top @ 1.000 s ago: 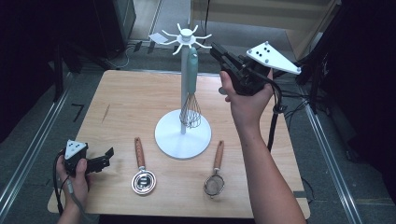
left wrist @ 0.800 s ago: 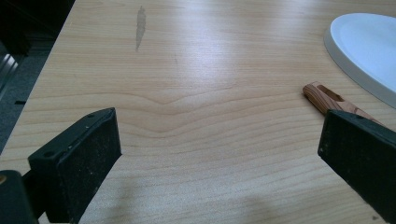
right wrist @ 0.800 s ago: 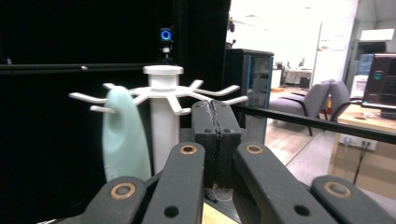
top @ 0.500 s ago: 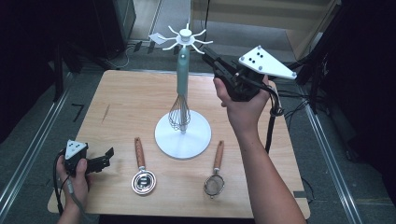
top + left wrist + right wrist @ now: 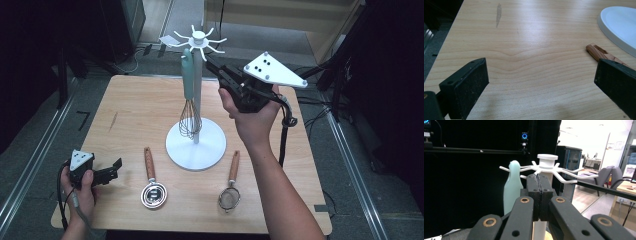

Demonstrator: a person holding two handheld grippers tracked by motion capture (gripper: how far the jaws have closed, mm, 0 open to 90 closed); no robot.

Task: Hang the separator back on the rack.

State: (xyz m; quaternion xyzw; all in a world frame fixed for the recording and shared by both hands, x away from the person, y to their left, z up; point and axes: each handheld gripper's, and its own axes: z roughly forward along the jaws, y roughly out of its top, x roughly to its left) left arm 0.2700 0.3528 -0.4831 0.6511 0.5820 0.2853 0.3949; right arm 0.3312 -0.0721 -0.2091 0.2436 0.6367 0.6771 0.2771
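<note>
A white hook stand [image 5: 196, 145] rises from the middle of the table; its spoked top [image 5: 198, 36] carries a whisk [image 5: 188, 75] with a teal handle, hanging just left of the pole. My right gripper [image 5: 209, 65] is held high, shut with nothing between its jaws, its tips right at the spokes on the pole's right side. In the right gripper view the shut jaws of that gripper [image 5: 539, 178] sit in front of the pole under the hub [image 5: 547, 157], with the teal handle [image 5: 512, 190] to the left. My left gripper [image 5: 114, 170] [image 5: 541, 72] rests open at the table's front left.
A wood-handled metal cup [image 5: 152, 187] lies in front of the stand's base, and a small wood-handled strainer [image 5: 230, 192] lies to its right. The wooden handle [image 5: 599, 51] and the white base [image 5: 621, 22] lie beyond the left jaws. A cable [image 5: 284, 130] hangs from the right gripper.
My right gripper has moved left toward the stand's top. The hanging whisk has swung round from the pole's right side to its left. The left hand has kept still.
</note>
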